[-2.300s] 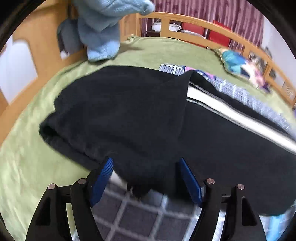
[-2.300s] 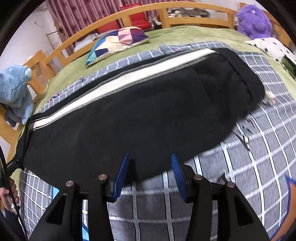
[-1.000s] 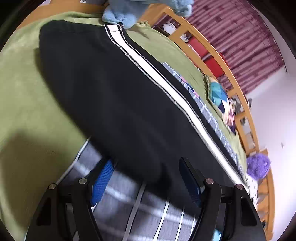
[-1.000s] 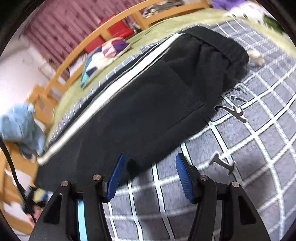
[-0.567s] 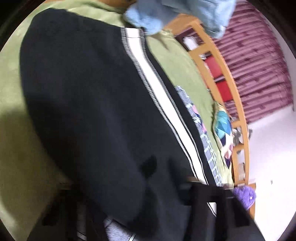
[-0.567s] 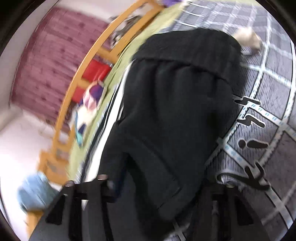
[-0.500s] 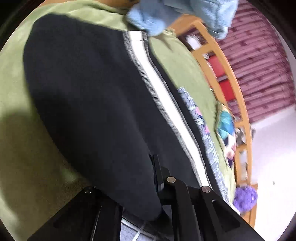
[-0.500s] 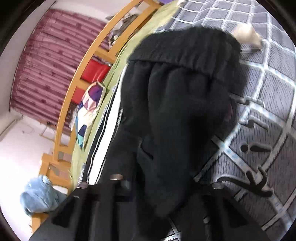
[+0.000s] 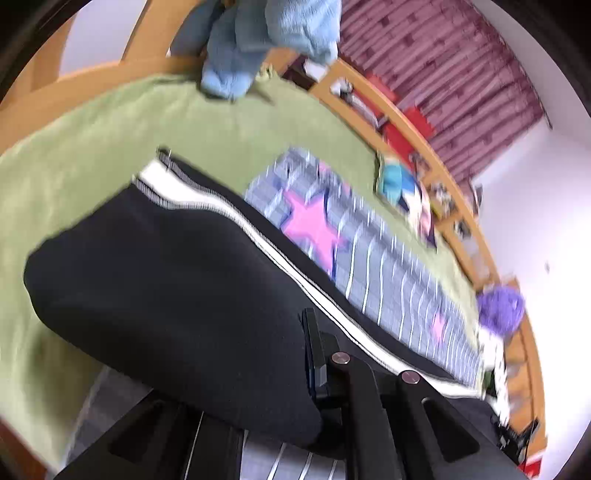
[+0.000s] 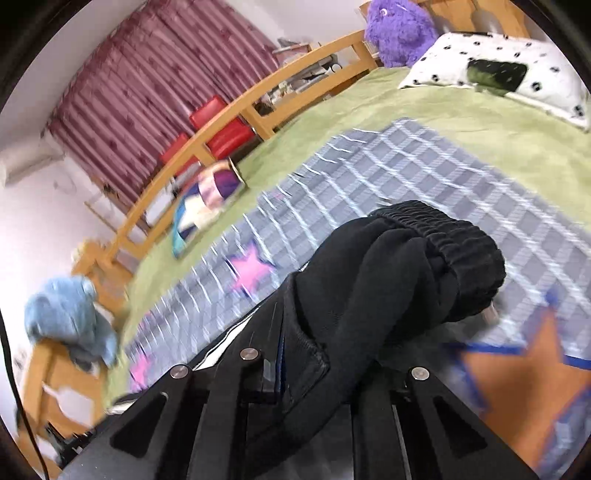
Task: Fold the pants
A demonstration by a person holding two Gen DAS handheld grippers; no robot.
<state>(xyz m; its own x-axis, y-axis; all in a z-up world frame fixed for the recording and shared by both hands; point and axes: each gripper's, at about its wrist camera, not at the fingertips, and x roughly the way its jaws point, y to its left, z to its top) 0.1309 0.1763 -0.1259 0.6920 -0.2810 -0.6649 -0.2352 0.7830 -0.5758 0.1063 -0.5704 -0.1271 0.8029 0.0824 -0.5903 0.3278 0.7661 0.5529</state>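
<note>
Black pants [image 9: 166,288] with a white side stripe [image 9: 207,195] hang lifted over the bed in the left wrist view. My left gripper [image 9: 306,369] is shut on their leg edge; the cloth drapes over and hides one finger. In the right wrist view the pants [image 10: 388,295] bunch up, with the ribbed waistband [image 10: 443,229] at the top. My right gripper [image 10: 295,354] has its jaws closing, with a fold of the black cloth pinched between them. Both views are blurred.
A grey checked blanket [image 9: 369,266] with pink stars lies on the green bedcover [image 9: 110,140]. A wooden rail [image 10: 229,125] rims the bed. On it rest a blue plush toy [image 9: 258,44], a purple plush [image 10: 399,29], a patchwork cushion [image 10: 207,199] and a spotted pillow [image 10: 498,70].
Both grippers went from open at the near edge of the flat pants to closed on the cloth. They rose and carried it up, which uncovered the starred blanket.
</note>
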